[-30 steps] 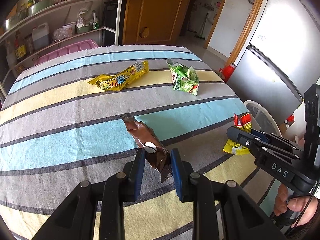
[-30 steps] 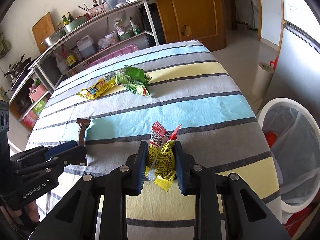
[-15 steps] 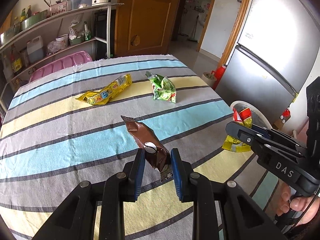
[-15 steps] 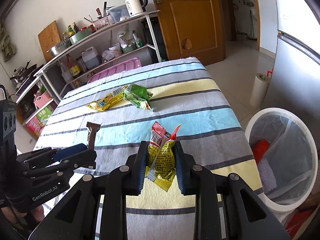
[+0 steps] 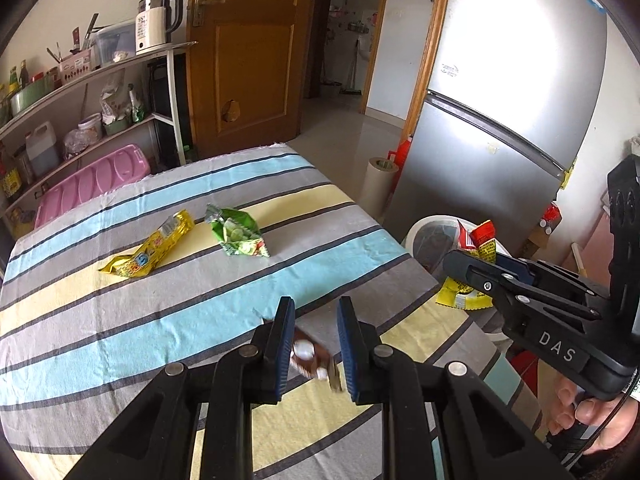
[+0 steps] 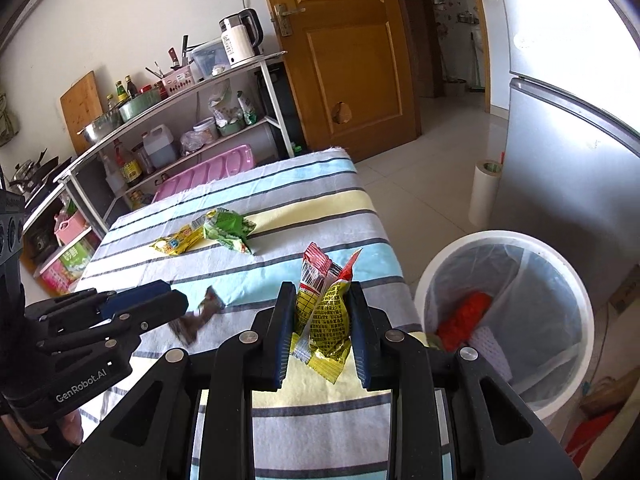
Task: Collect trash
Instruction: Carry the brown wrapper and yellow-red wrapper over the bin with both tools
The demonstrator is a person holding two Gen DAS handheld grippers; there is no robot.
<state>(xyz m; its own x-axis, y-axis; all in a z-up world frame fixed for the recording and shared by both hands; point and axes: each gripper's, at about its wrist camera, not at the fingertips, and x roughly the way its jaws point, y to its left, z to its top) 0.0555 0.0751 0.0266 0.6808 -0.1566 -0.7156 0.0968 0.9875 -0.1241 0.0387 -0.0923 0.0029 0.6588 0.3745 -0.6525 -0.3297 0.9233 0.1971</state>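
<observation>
My left gripper point(image 5: 314, 308) hangs over the striped tablecloth point(image 5: 120, 320) near its right edge. A brown wrapper point(image 5: 310, 356) lies crosswise deep between its pads, and the jaws are closing on it. In the right wrist view that wrapper point(image 6: 196, 316) looks blurred at the tip of the left gripper point(image 6: 176, 300). My right gripper point(image 6: 320, 292) is shut on a yellow and red wrapper point(image 6: 324, 312), upright between the pads, near the white bin point(image 6: 576, 280). A yellow wrapper point(image 5: 148, 250) and a green wrapper point(image 5: 238, 234) lie on the far part of the table.
The lined bin stands on the floor off the table's right edge, with something red point(image 6: 464, 316) inside. Behind it are a silver fridge point(image 5: 500, 120) and a paper roll point(image 5: 378, 188). A loaded shelf rack point(image 6: 180, 120) and a wooden door point(image 6: 352, 60) stand beyond the table.
Both grippers rose and drew back toward the table's right edge, so the bin shows more fully. The brown wrapper slid from upright at the left fingertips to crosswise, deeper between them.
</observation>
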